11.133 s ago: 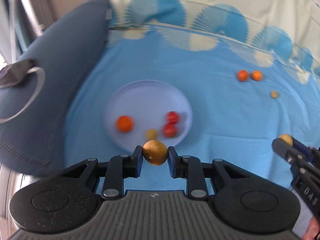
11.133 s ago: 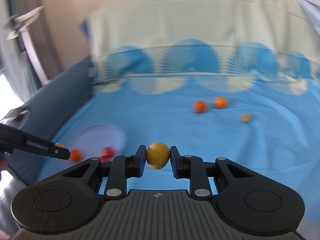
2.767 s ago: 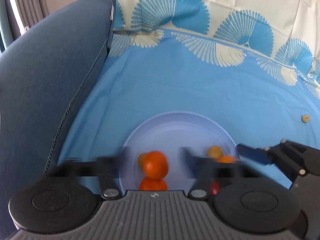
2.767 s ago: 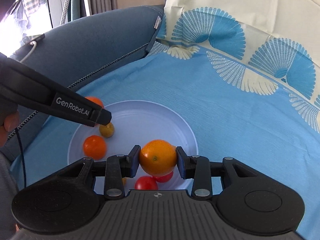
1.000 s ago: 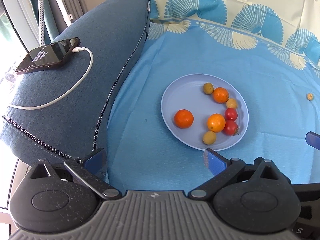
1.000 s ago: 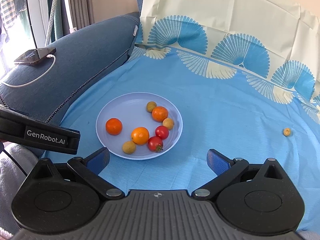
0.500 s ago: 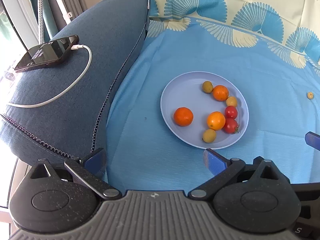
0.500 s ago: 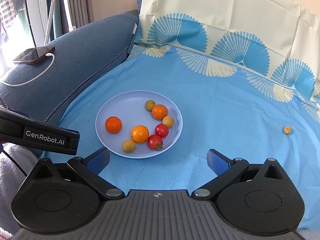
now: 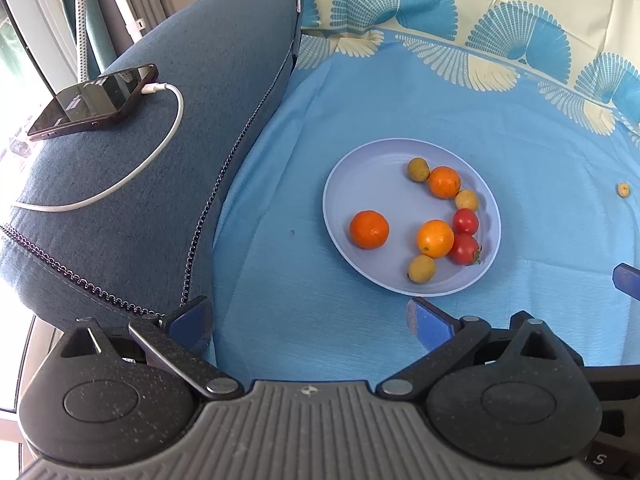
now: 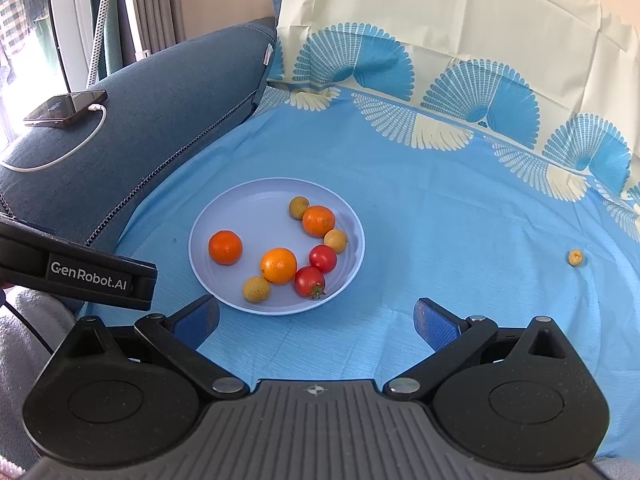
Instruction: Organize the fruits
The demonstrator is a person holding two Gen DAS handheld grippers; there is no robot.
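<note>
A blue cloth [image 10: 440, 240] with a fan-pattern border covered a sofa seat, with a dark blue armrest [image 9: 132, 184] at the left carrying a phone [image 9: 92, 100] on a white cable [image 9: 132, 172]. A pale blue plate [image 10: 240, 216] sat on the cloth, holding three oranges [image 10: 279, 265], two red tomatoes [image 10: 310, 281] and three small yellowish fruits [image 10: 256, 289]. One more small yellow fruit [image 10: 575, 257] lay alone on the cloth, well apart to the right of the plate. The left tool [image 9: 310, 316] and the right tool [image 10: 316, 316] both hovered near the plate's close edge, each spread wide and empty.
</note>
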